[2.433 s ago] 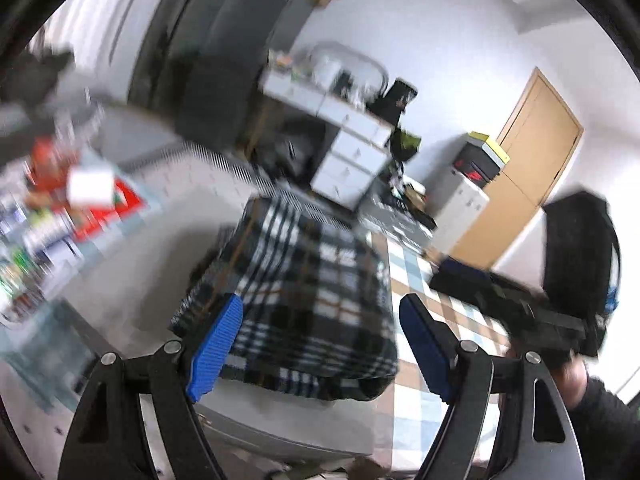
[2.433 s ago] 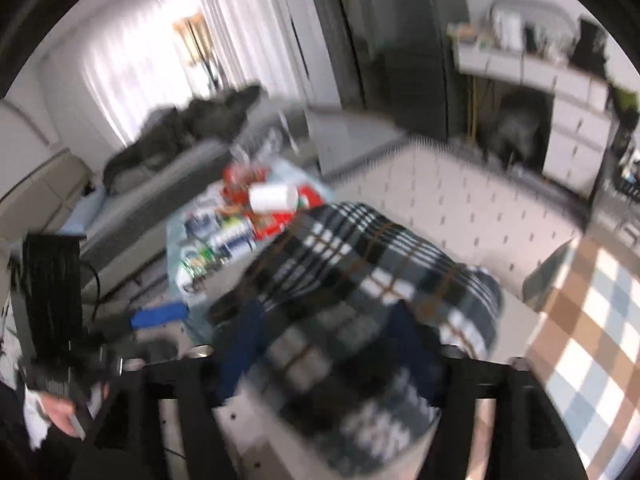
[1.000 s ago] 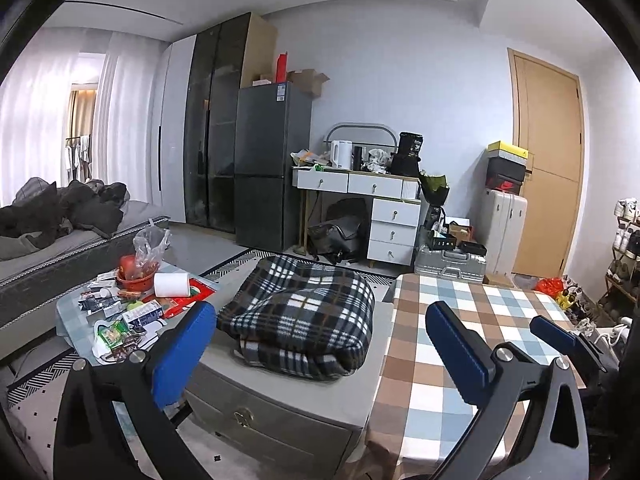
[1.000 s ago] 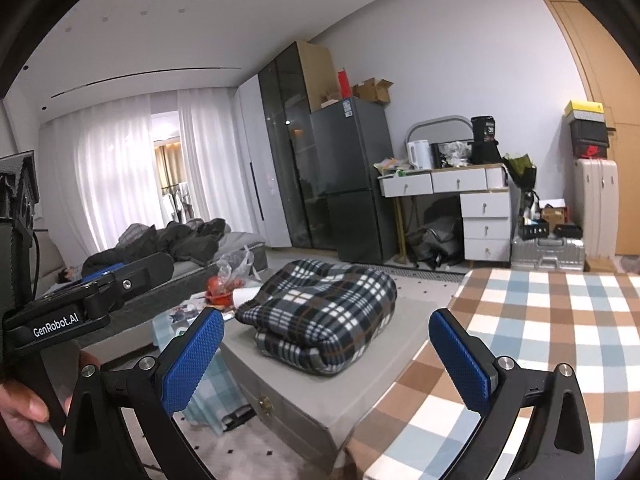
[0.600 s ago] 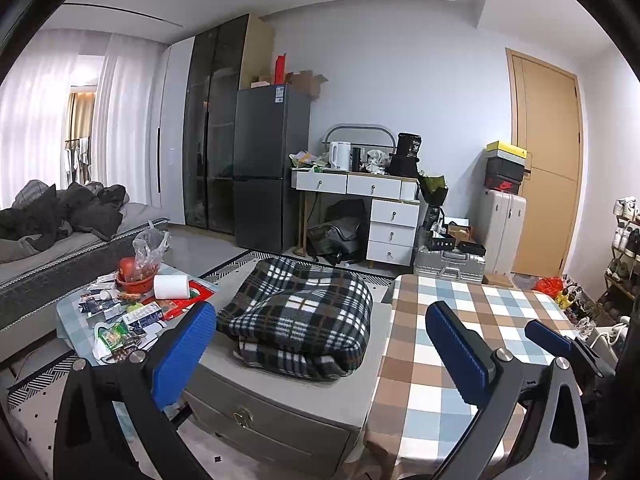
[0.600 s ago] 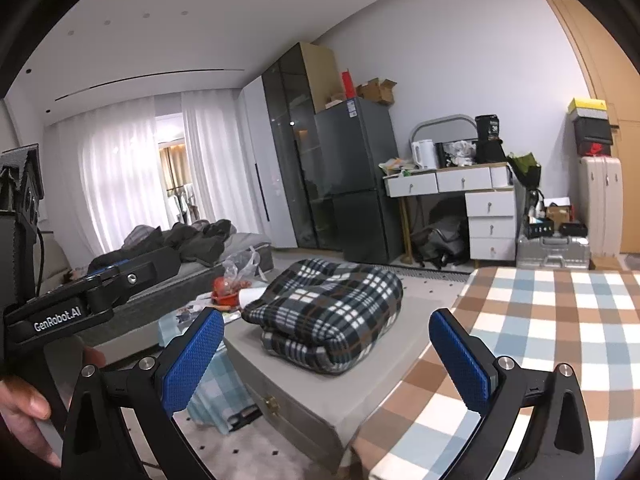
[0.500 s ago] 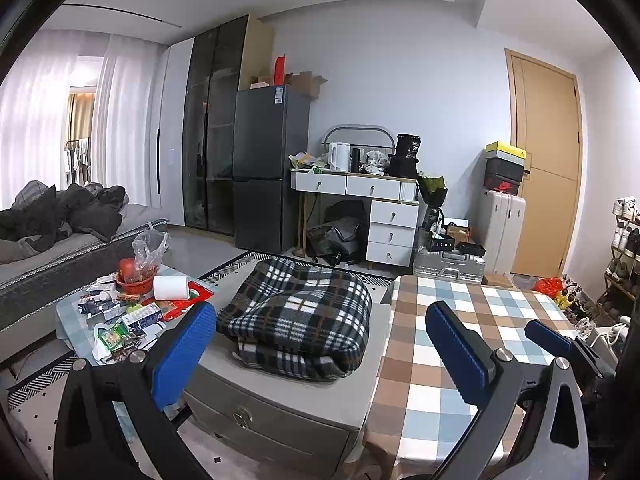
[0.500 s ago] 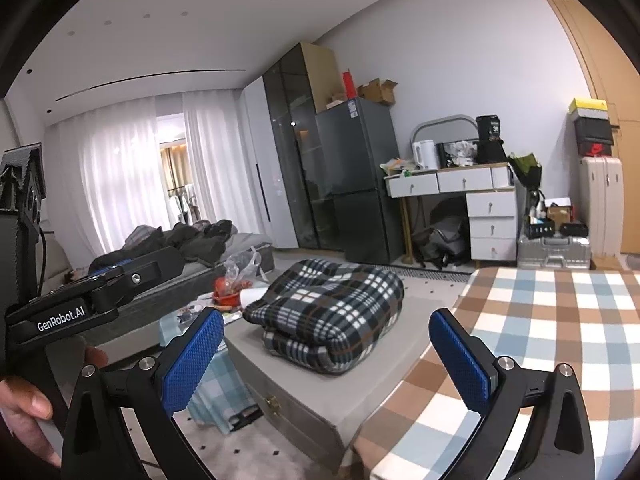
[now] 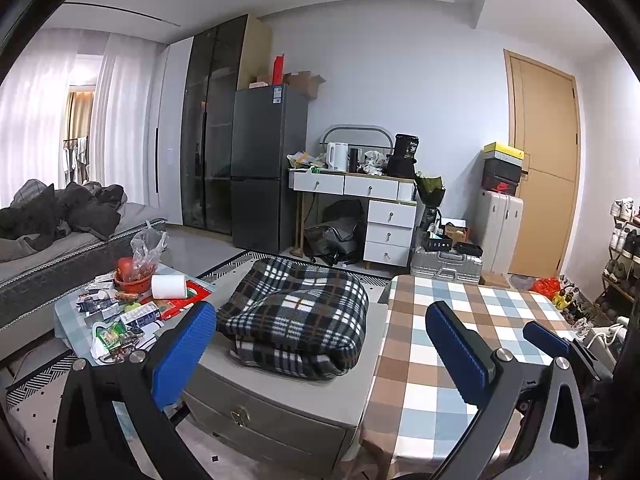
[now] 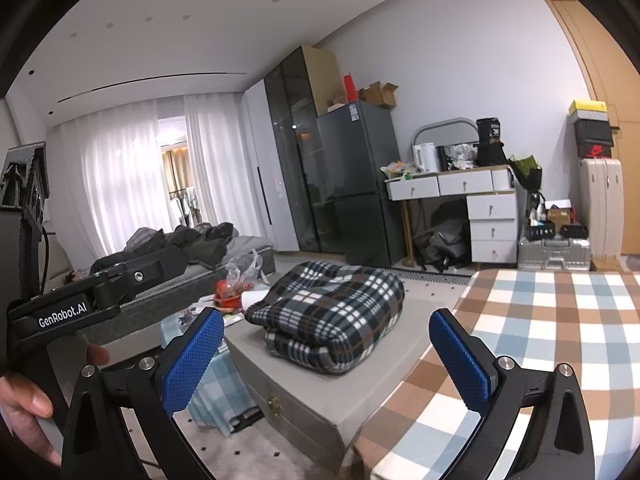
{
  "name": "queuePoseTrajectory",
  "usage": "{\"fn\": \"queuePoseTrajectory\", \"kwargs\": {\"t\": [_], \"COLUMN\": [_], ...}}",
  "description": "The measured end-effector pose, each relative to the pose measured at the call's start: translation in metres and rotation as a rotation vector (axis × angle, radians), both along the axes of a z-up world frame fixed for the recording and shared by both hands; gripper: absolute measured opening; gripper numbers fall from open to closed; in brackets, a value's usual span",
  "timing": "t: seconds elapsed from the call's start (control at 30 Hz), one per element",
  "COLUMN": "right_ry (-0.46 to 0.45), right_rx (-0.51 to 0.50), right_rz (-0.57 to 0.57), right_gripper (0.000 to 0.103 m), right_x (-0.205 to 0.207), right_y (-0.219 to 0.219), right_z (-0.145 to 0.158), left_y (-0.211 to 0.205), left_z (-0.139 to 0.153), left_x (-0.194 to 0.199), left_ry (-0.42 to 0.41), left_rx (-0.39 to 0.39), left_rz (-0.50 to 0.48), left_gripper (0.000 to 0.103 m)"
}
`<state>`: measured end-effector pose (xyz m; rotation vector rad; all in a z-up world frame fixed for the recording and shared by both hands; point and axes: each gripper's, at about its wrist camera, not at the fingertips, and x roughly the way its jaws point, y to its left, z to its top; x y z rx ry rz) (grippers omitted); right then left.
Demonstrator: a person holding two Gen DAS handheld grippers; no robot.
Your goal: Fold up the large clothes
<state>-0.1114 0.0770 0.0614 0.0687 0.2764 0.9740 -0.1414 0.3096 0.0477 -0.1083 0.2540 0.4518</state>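
Note:
A black, white and brown plaid fleece garment [image 9: 298,314] lies folded in a thick bundle on a grey cabinet top [image 9: 372,392]. It also shows in the right wrist view [image 10: 330,314]. My left gripper [image 9: 320,352] is open and empty, held back from the bundle. My right gripper [image 10: 326,356] is open and empty, also well short of the bundle. The left gripper's body [image 10: 80,300] shows at the left of the right wrist view, held in a hand.
A table with a brown, blue and white checked cloth [image 9: 460,320] stands right of the cabinet. A low table with snacks and a paper roll [image 9: 168,286] is to the left. A fridge [image 9: 264,168], a white desk [image 9: 360,188], suitcases and a door lie beyond.
Both grippers have drawn back from the plaid bundle and risen to a level view. Over the last second the views have barely moved. The bundle lies still.

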Motion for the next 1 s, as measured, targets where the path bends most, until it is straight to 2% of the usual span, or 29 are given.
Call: {"fn": "queuePoseTrajectory", "kwargs": {"t": [1.0], "right_ry": [0.016], "right_rx": [0.016], "right_rz": [-0.001], "right_gripper": [0.103], "right_x": [-0.005], "right_y": [0.004], "right_z": [0.0], "left_y": [-0.007], "left_z": [-0.001], "left_x": [-0.012], "left_ry": [-0.004], "left_rx": [0.03], "left_rz": [0.021], "left_gripper": [0.102]}}
